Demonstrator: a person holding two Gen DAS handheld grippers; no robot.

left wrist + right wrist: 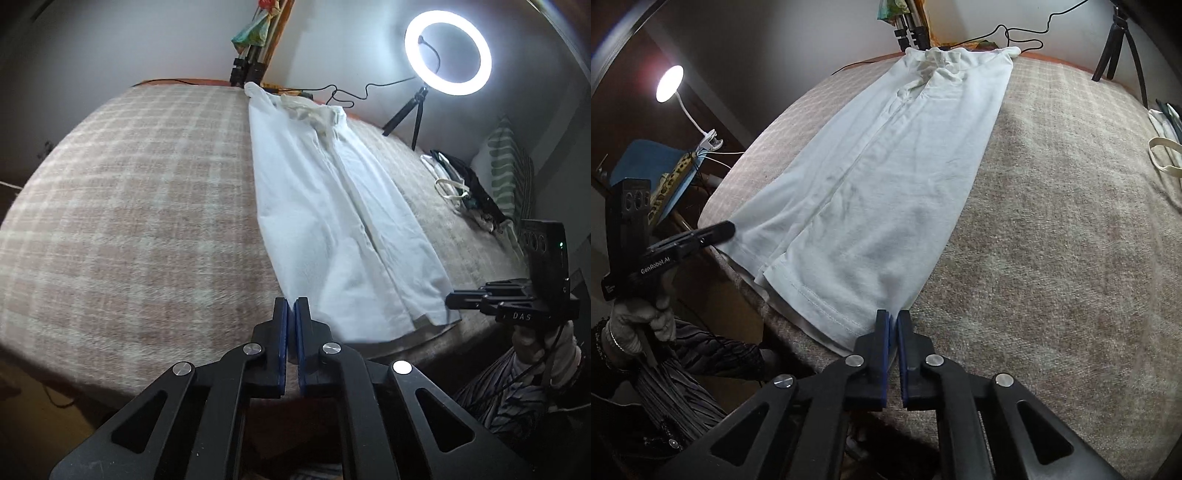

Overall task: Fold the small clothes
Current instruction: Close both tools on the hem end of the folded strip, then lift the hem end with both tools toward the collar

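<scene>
Garment: long white cotton garment (886,177) flat on checked pink-beige blanket (122,206).
Left gripper (291,306): fingers pinched on hem corner.
Right gripper (893,321): fingers clamped on other hem corner.

Garment (886,177) lengthwise on bed (1052,240), ring light (447,52) behind (bags (458,181) rightward)

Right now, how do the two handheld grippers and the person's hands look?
Both grippers are black, with angular linkage arms, silver pivot screws and blue-padded fingers. The left gripper carries white "GenRobot.AI" lettering; the right gripper shows "DAS". The left hand wears a light knitted glove and a bracelet, above a dark striped sleeve.
</scene>
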